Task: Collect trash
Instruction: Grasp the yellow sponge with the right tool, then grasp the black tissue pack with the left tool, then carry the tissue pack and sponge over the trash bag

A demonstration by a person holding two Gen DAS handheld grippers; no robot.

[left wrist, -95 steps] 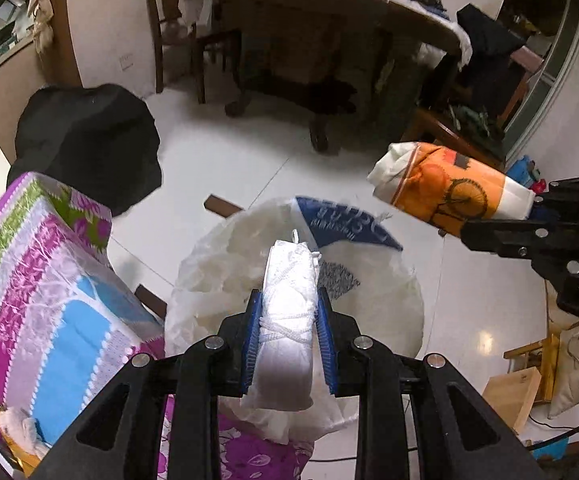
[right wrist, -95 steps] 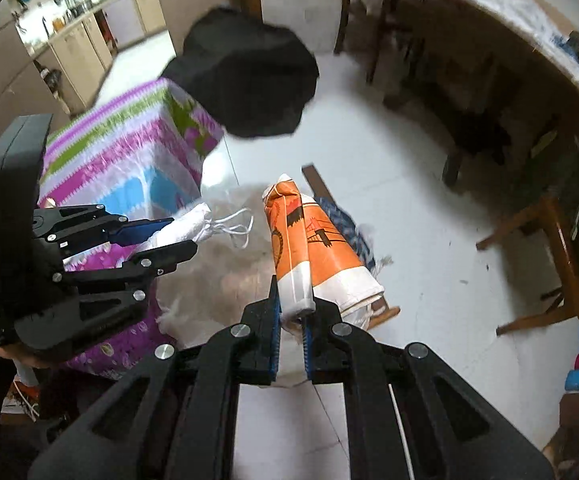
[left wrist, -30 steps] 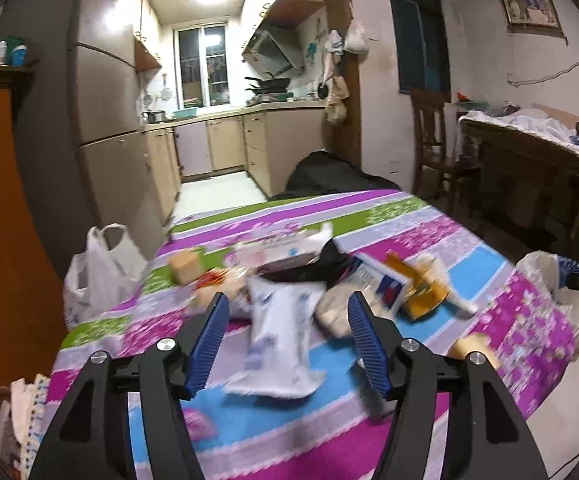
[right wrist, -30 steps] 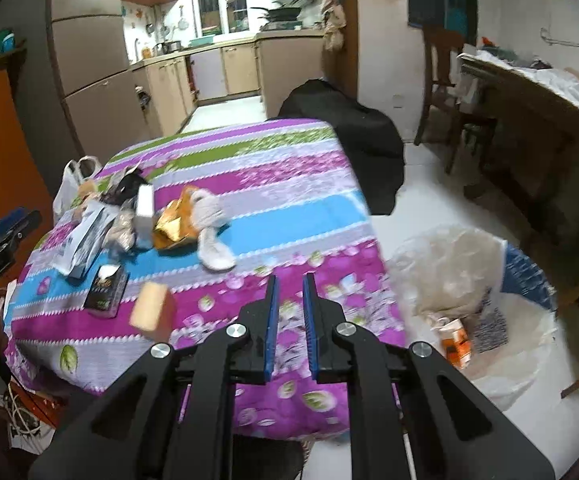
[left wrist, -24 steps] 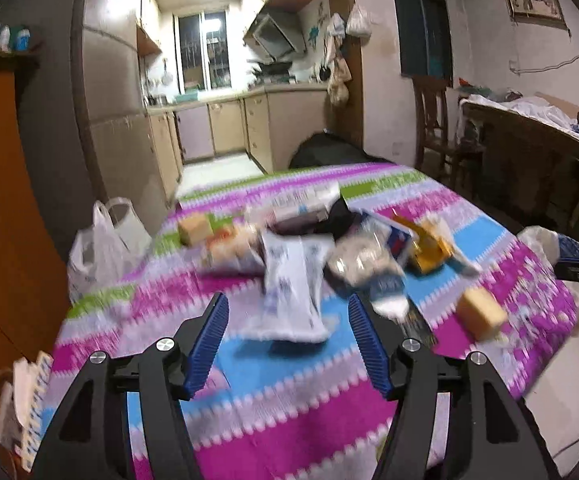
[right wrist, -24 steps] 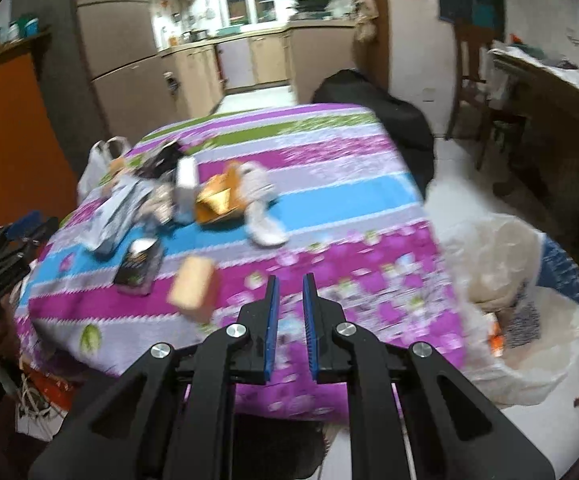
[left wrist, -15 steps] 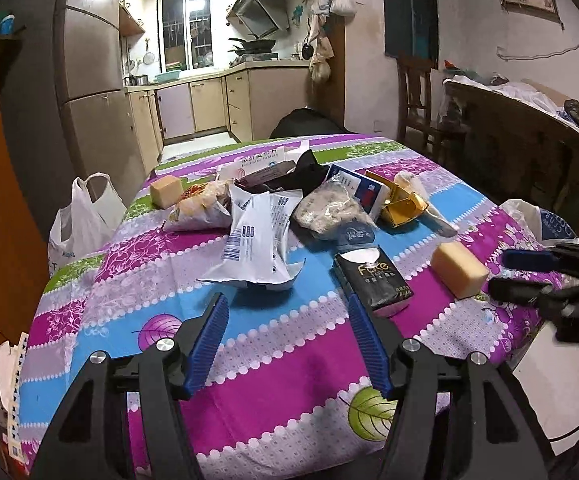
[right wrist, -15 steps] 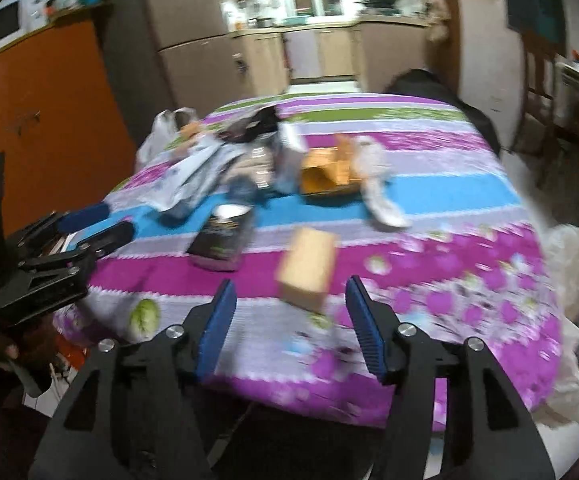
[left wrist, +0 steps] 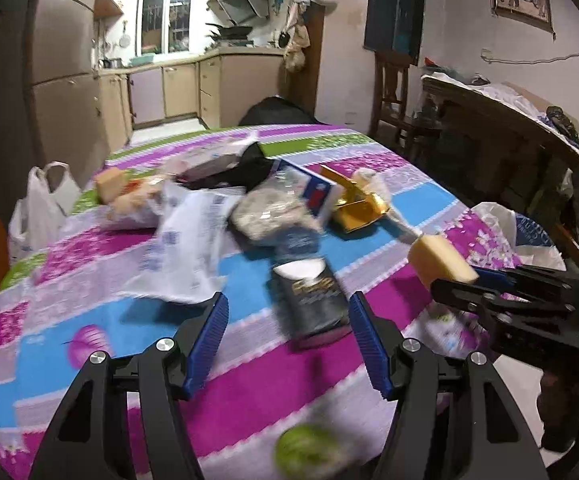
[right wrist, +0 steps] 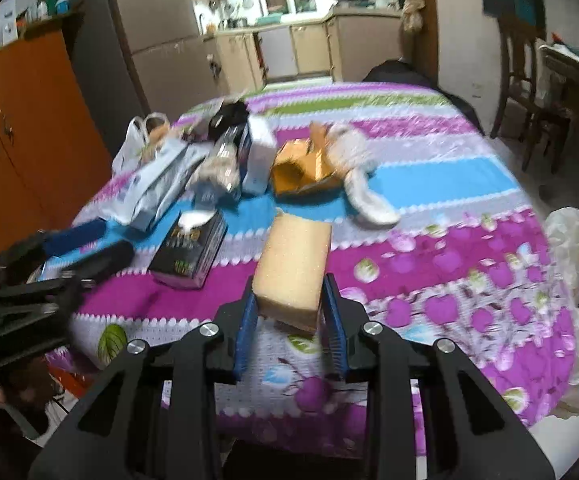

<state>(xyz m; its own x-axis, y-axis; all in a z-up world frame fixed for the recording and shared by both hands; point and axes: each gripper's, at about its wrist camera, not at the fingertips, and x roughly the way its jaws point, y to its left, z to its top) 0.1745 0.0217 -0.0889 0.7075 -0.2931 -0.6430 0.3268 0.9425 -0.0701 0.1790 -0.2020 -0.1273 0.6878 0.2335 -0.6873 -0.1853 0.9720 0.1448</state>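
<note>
Trash lies heaped at upper left of the bench (right wrist: 469,184): white packet (right wrist: 153,184), black box (right wrist: 189,250), gold wrapper (right wrist: 301,170). At lower centre, the right hand-held gripper (right wrist: 291,312) pinches a yellow sponge (right wrist: 293,264). The left hand-held gripper (left wrist: 285,344) hangs spread wide before the black box, lower centre of its view.

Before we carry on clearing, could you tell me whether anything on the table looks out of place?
Yes: wrappers, a white packet and a black box lie strewn in a heap on the striped tablecloth.
</note>
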